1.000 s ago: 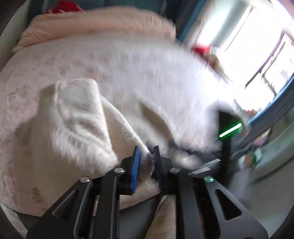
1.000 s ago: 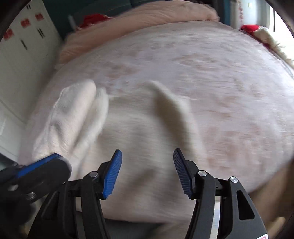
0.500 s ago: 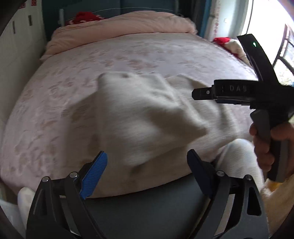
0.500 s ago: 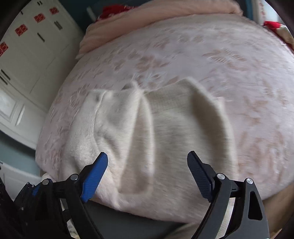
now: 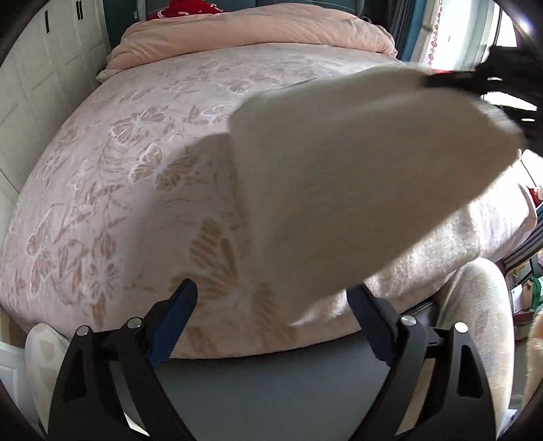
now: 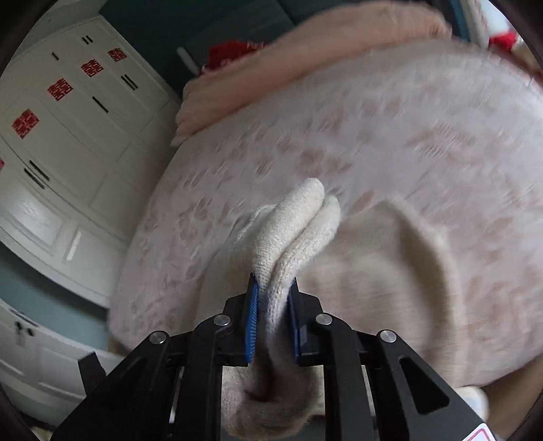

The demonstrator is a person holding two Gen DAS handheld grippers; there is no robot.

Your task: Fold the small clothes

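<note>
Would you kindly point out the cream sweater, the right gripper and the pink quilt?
cream sweater [image 6: 298, 220]: right wrist view, bunched knit fold.
right gripper [image 6: 273, 315]: right wrist view, midway between fingertips.
pink quilt [image 5: 258, 30]: left wrist view, rolled top.

Each fisheye camera is sitting just behind its own claw, looking forward and steeply down along the fingers. The left claw [image 5: 271, 317] view is facing across the bed [image 5: 112, 190] toward the headboard end. The right claw [image 6: 273, 322] view is sitting closer, angling toward the cupboards [image 6: 64, 135], and both are sharing the cream knit garment [image 5: 339, 190] and bed.
</note>
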